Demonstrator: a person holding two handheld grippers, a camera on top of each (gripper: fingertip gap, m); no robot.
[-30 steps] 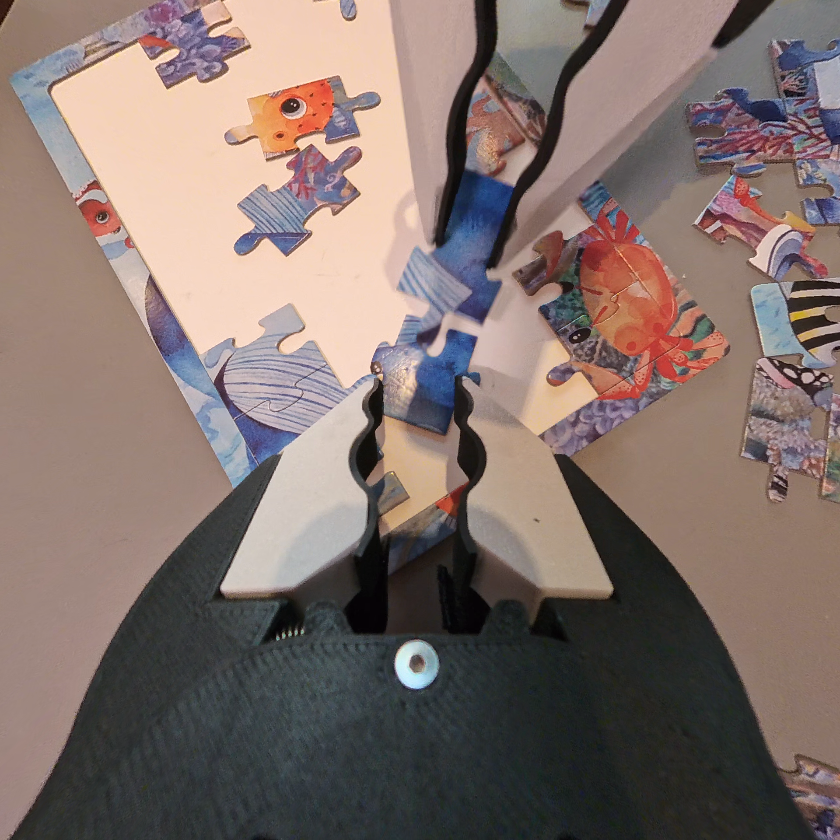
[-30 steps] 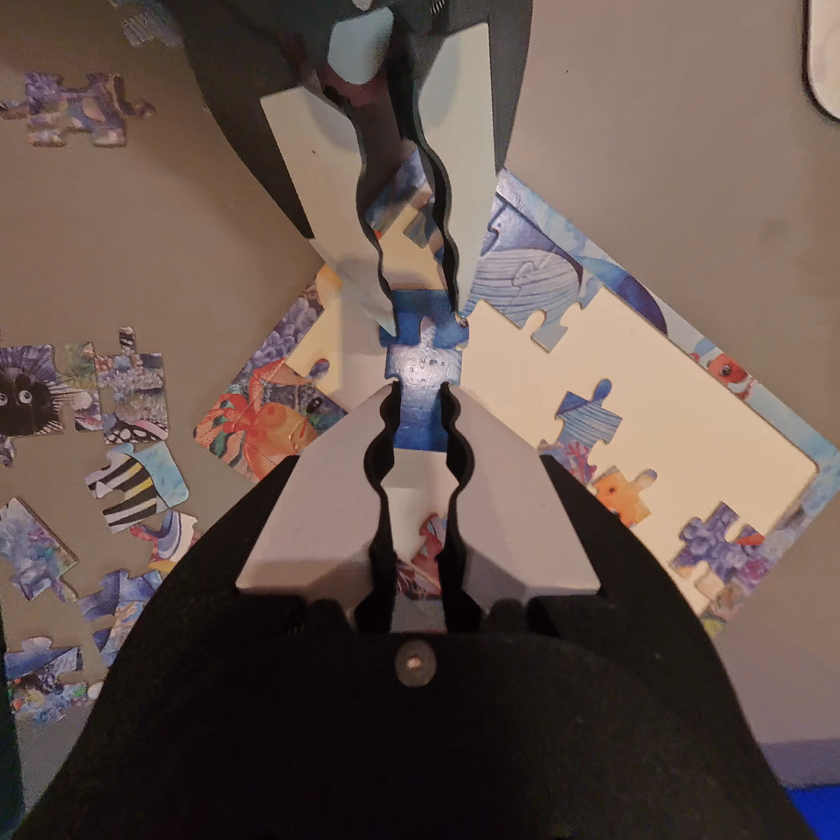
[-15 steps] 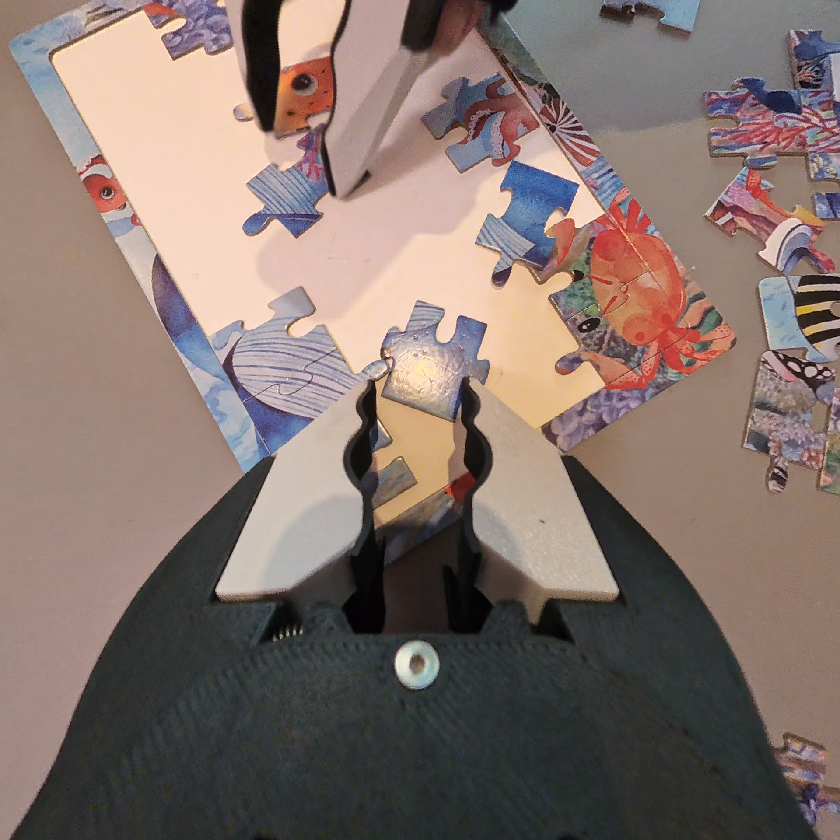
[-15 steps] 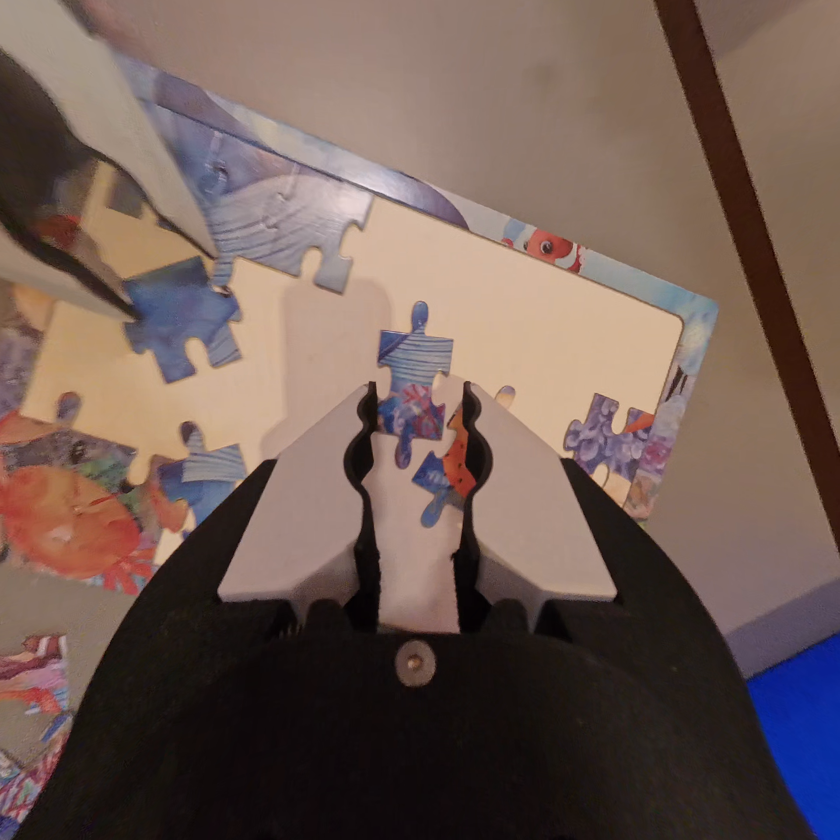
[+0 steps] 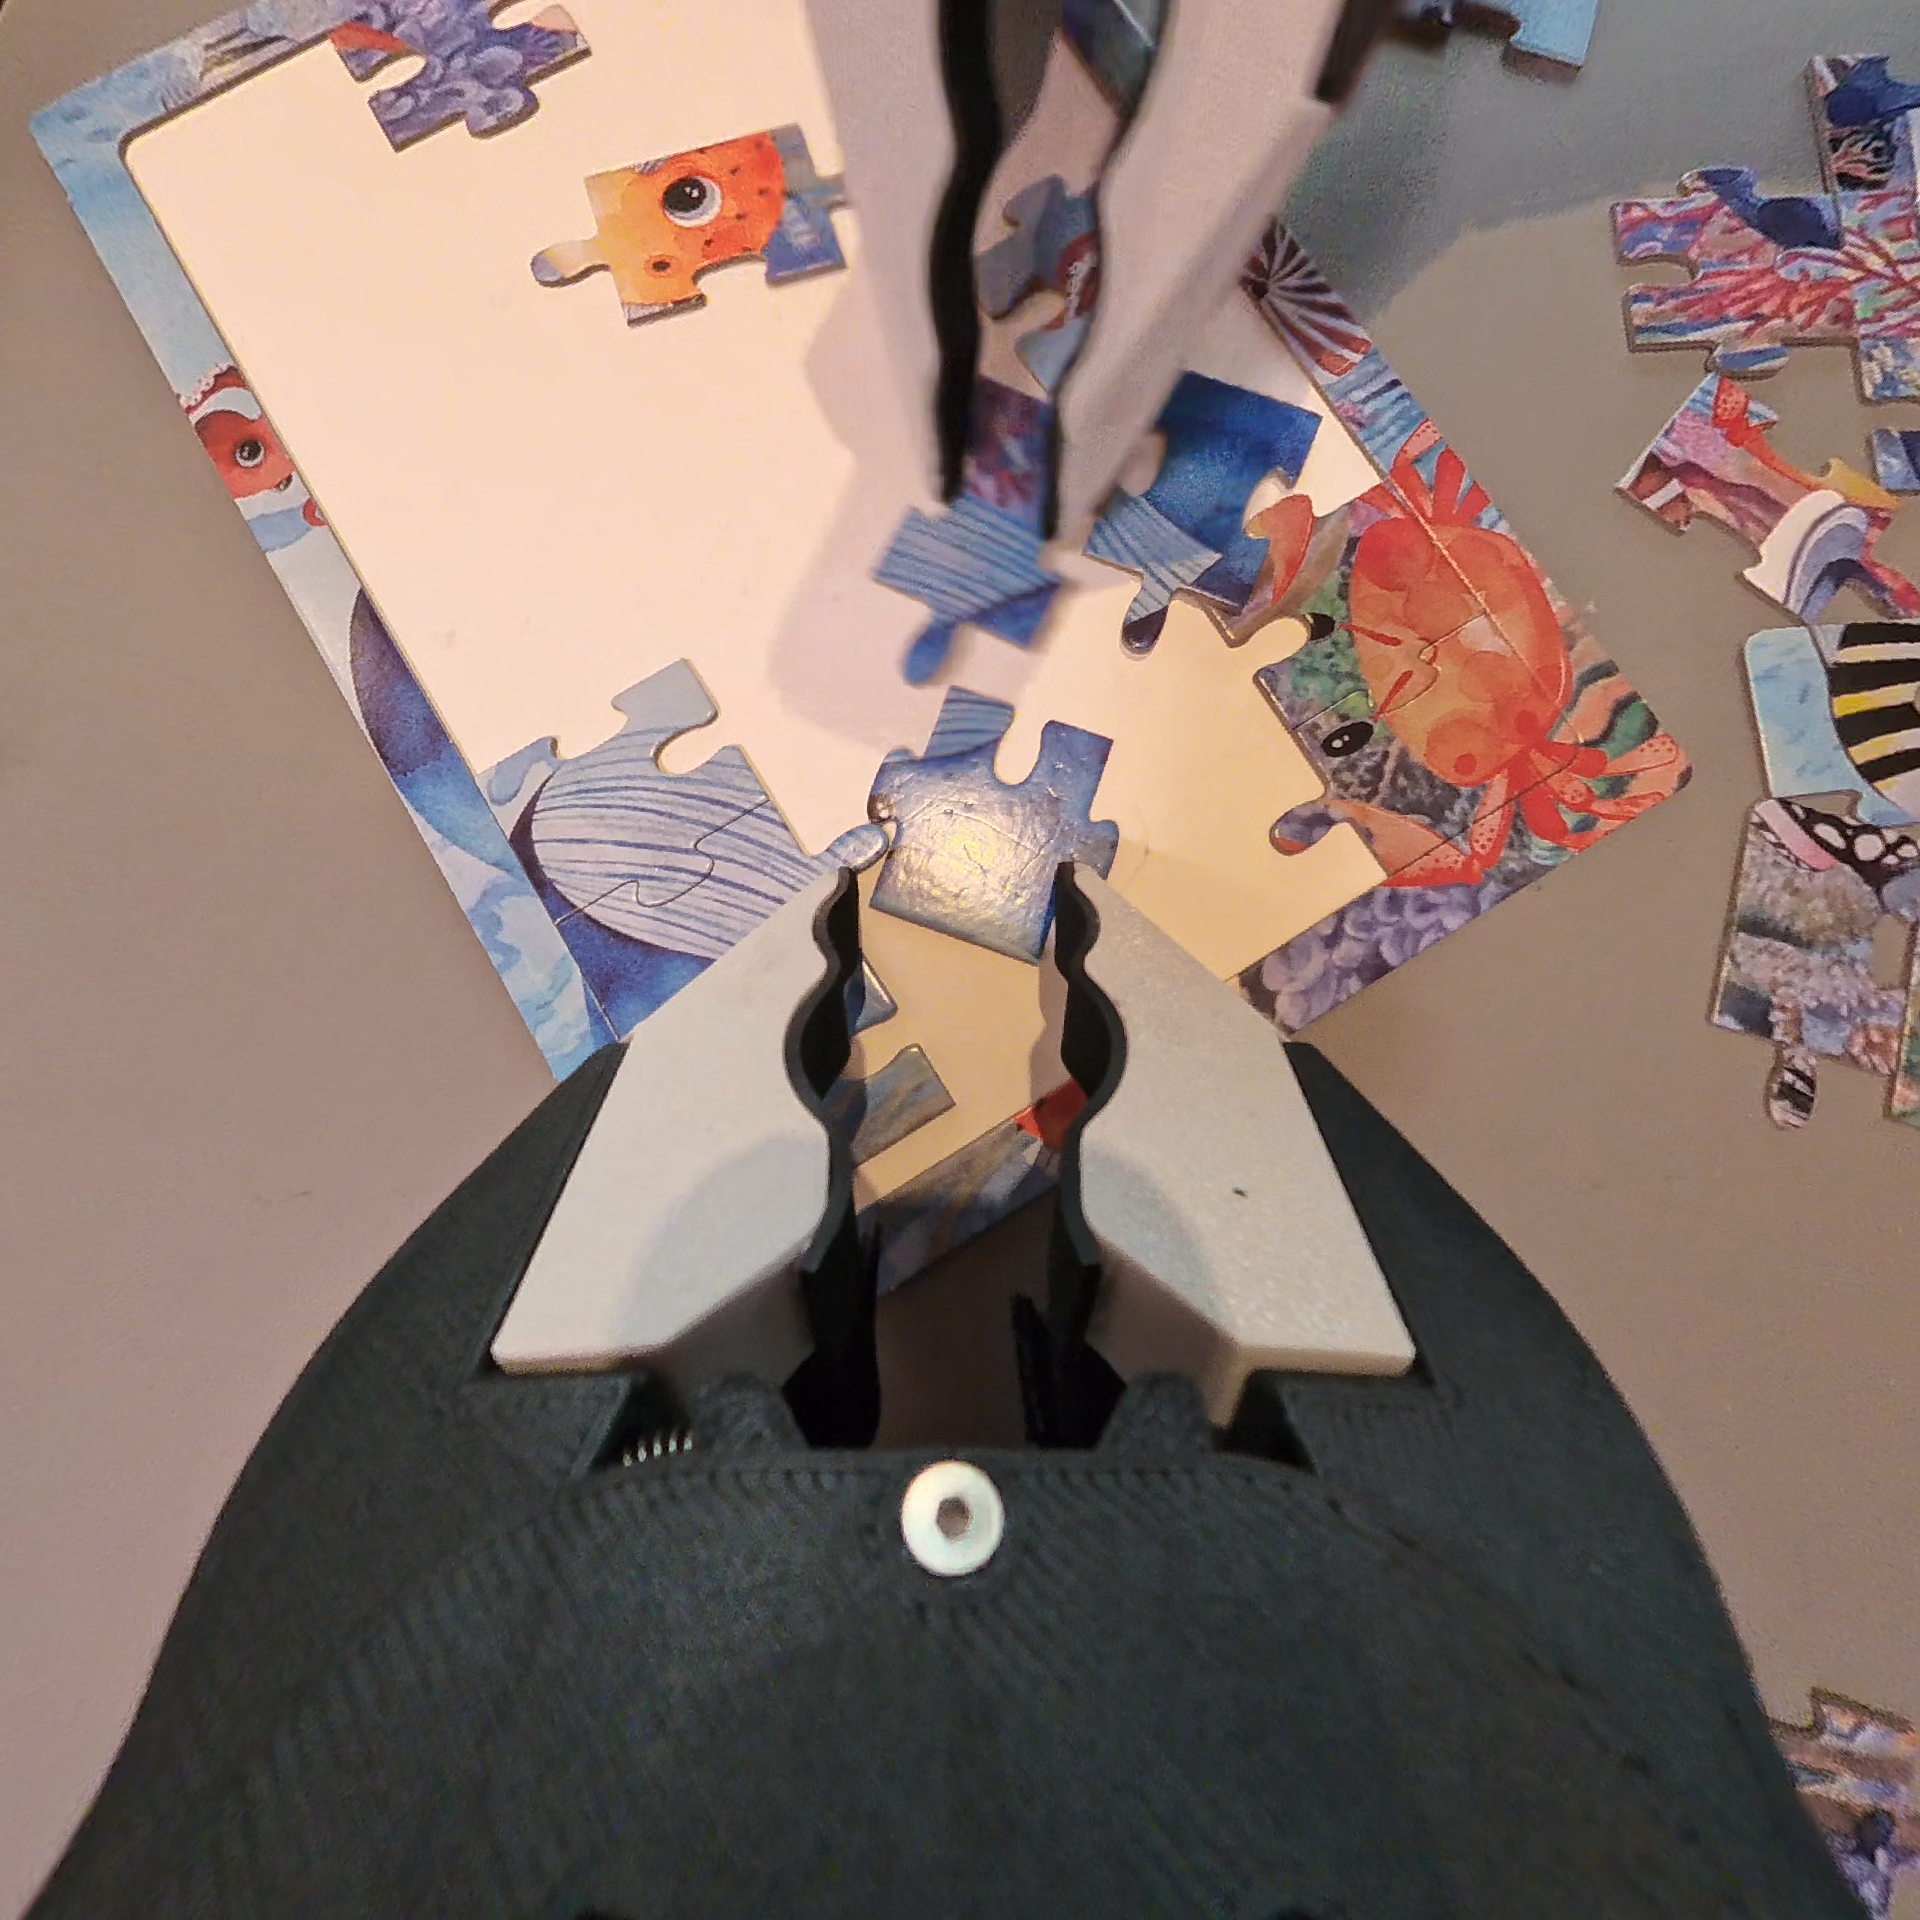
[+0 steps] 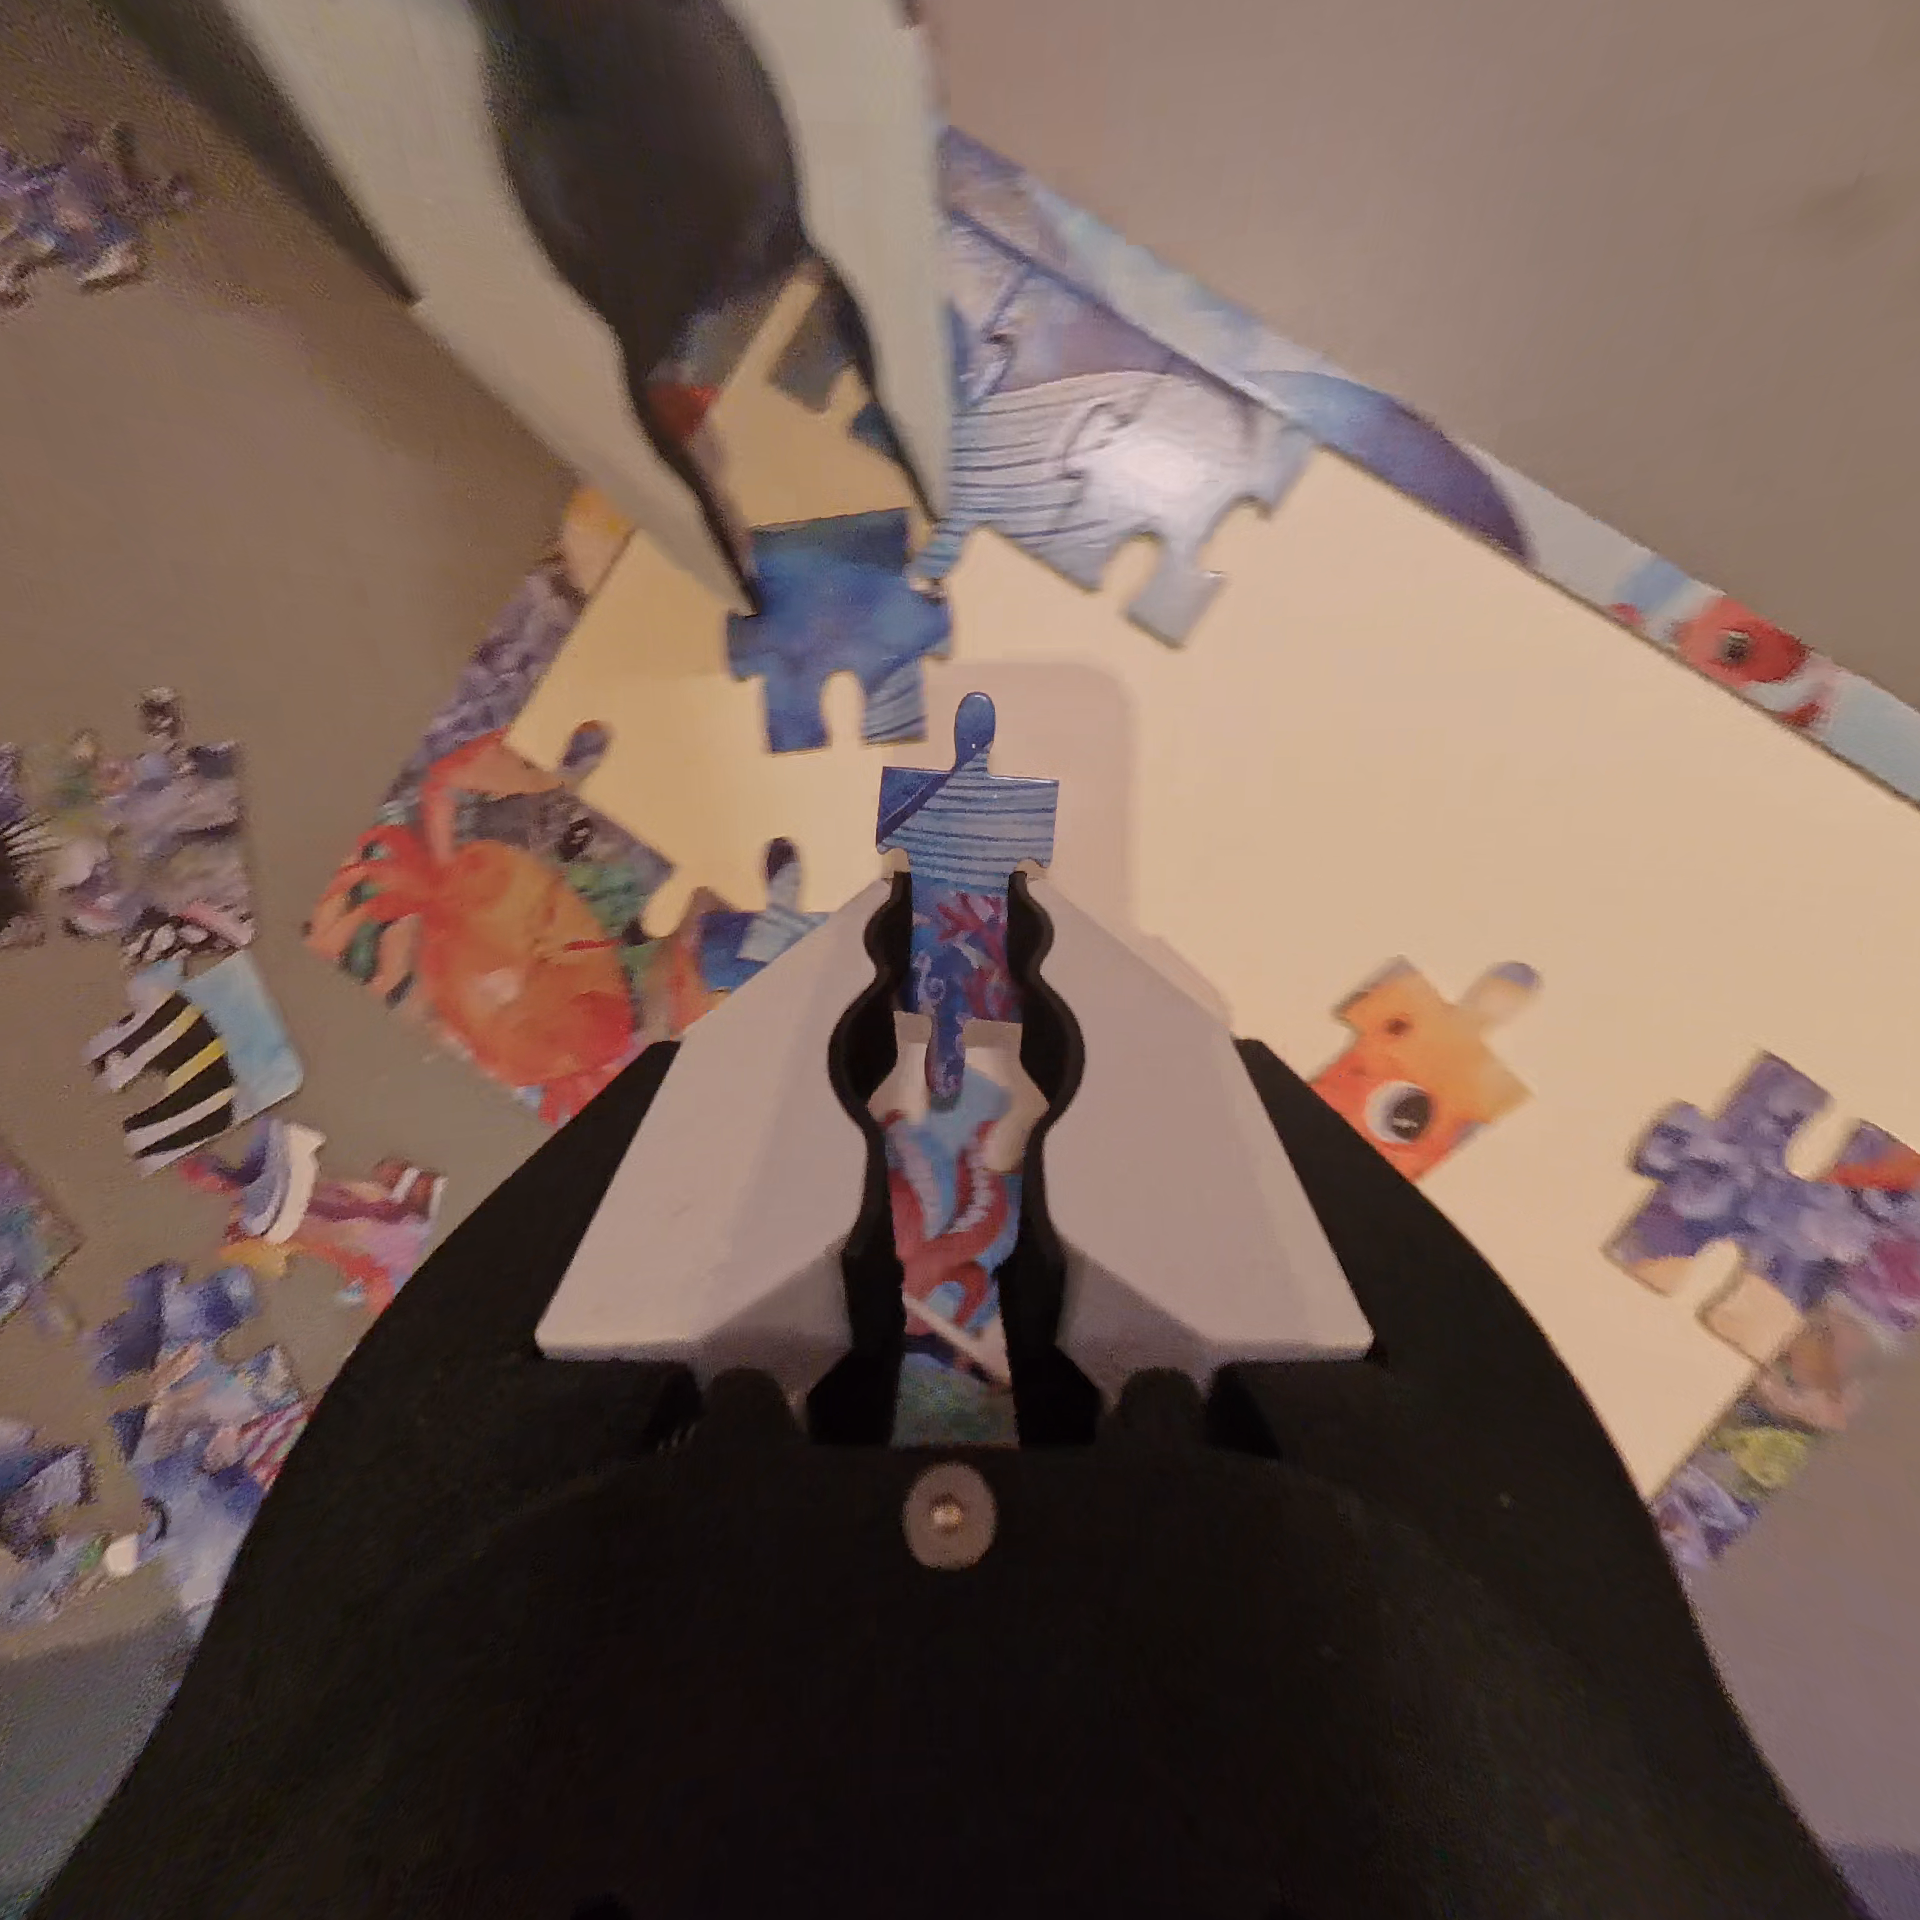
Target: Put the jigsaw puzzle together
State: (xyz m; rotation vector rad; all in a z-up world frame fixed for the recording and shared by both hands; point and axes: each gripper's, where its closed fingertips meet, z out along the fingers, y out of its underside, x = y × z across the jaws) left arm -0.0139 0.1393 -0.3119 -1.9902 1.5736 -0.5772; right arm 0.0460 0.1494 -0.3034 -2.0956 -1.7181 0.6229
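The puzzle board (image 5: pixel 520 468) has a cream base and a blue picture frame, and it also shows in the right wrist view (image 6: pixel 1351 779). My left gripper (image 5: pixel 956 883) is open. A dark blue piece (image 5: pixel 987 831) lies flat on the board at its fingertips, next to the placed whale pieces (image 5: pixel 644 821). There is a gap at the left pad. My right gripper (image 6: pixel 961 894) is shut on a blue striped piece with red coral (image 6: pixel 966 821) and holds it above the board. The right gripper also shows in the left wrist view (image 5: pixel 1003 499), just beyond the dark blue piece.
Placed crab pieces (image 5: pixel 1455 665) fill one corner of the board. An orange fish piece (image 5: pixel 696 218), a purple coral piece (image 5: pixel 468 73) and a blue piece (image 5: pixel 1205 499) lie loose on the board. Several loose pieces, one a striped fish (image 5: pixel 1849 707), lie on the grey table. My hands' fingertips stand some 7 cm from each other.
My right gripper went to the far part of the board, shut on the striped blue piece and carried it back toward the dark blue piece. My left jaws widened a little around the dark blue piece.
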